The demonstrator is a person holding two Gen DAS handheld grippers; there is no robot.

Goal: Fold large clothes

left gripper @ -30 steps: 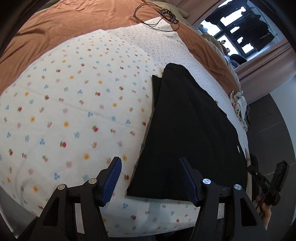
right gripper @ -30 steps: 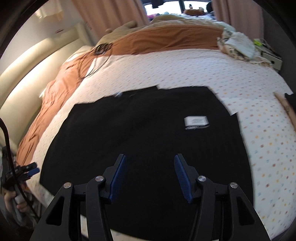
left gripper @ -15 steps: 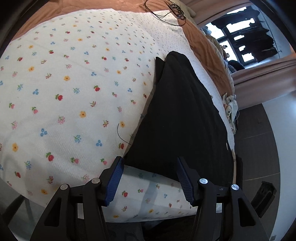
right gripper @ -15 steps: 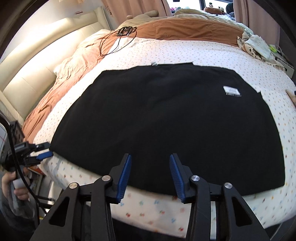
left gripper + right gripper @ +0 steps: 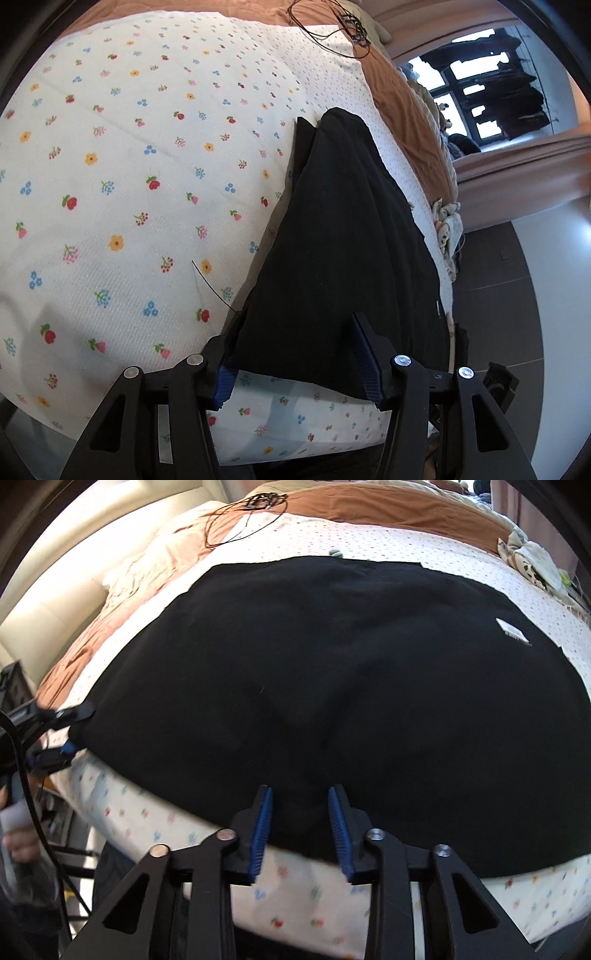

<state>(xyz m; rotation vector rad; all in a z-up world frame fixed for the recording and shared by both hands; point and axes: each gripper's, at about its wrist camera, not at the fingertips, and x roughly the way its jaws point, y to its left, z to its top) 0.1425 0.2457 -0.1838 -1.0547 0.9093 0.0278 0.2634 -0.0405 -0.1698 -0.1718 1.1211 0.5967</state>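
1. Two grippers at the near edge of the bed [image 5: 110,192], both pointed at one black garment [image 5: 332,672] spread flat on the floral sheet [image 5: 122,236].
2. Left gripper [image 5: 295,354]: fingers wide apart, straddling the garment's near left corner; the left finger [image 5: 225,380] touches or sits just under the cloth edge, hard to tell which.
3. Right gripper [image 5: 300,830]: fingers apart but fairly narrow, the garment's near hem between them, cloth slightly bunched in the gap; not clamped as far as the view shows.
4. Garment lies along the near edge of the bed, hem just short of where the sheet drops over the side; white label [image 5: 513,630] on its far right part.
5. Loose dark thread [image 5: 210,284] on the sheet just beside the garment's left edge.
6. Brown duvet [image 5: 388,502] covers the far side of the bed, with a black cable [image 5: 243,513] coiled on it.
7. Small pile of light clothes [image 5: 535,561] at the far right corner of the bed.
8. Window [image 5: 480,96] beyond the bed in the left wrist view.
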